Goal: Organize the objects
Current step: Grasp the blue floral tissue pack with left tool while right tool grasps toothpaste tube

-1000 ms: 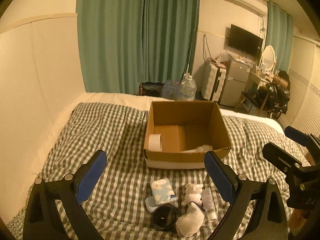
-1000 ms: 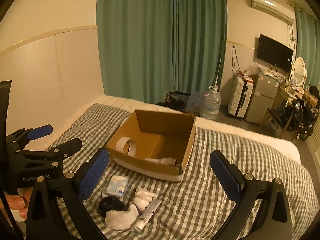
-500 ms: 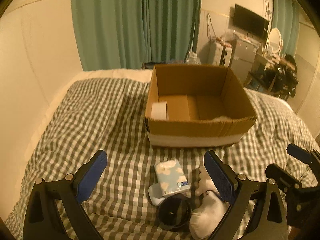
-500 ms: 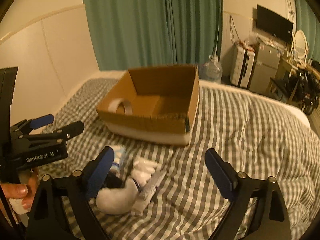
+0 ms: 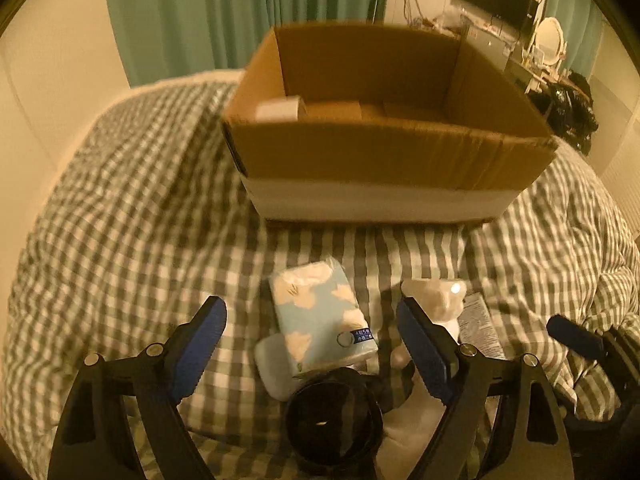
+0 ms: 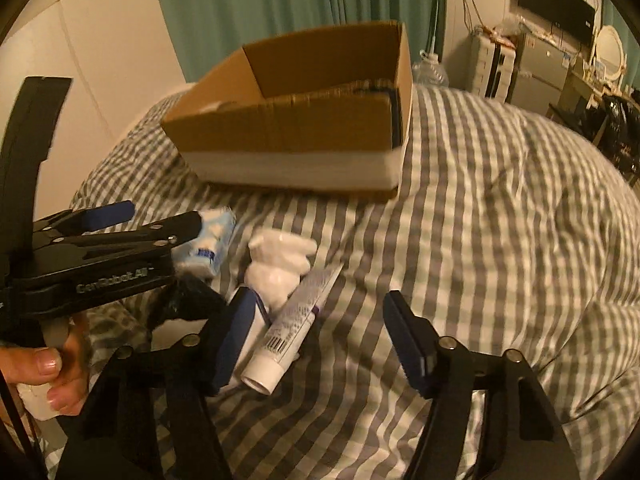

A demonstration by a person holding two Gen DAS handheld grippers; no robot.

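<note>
Landmark: cardboard box (image 5: 384,152), open-topped, on the checked bedspread (image 5: 120,208); a white roll (image 5: 278,109) stands inside at its left end.
Left gripper (image 5: 312,344): in front of the box, jaws apart and just closing a little; the tissue pack lies between the blue pads, untouched. It sits lower and nearer the items than a second ago, so the box now fills far more of the left wrist view.
Hand (image 6: 44,376): at the left gripper's handle, seen from the right wrist camera.
White case (image 5: 276,364): in front of the box, half under the tissue pack's near end.
Tissue pack (image 5: 322,316): pale blue with white clouds, flat on the bedspread just in front of the box's middle.
Black ring (image 5: 334,420): nearest the camera, touching the tissue pack's near edge.
White figurine (image 6: 280,268): in front of the box, right of the tissue pack, beside the tube.
Tube (image 6: 292,320): white, cap toward the camera, lying slantwise right of the figurine.
Right gripper (image 6: 320,340): in front of the box's right half, jaws apart but just closing markedly from wide; the tube lies between them, with the left pad beside its cap end and the right pad clear. It has dropped close to the bedspread since the earlier frames.
Task items: all lie outside the box, clustered before its front wall.
</note>
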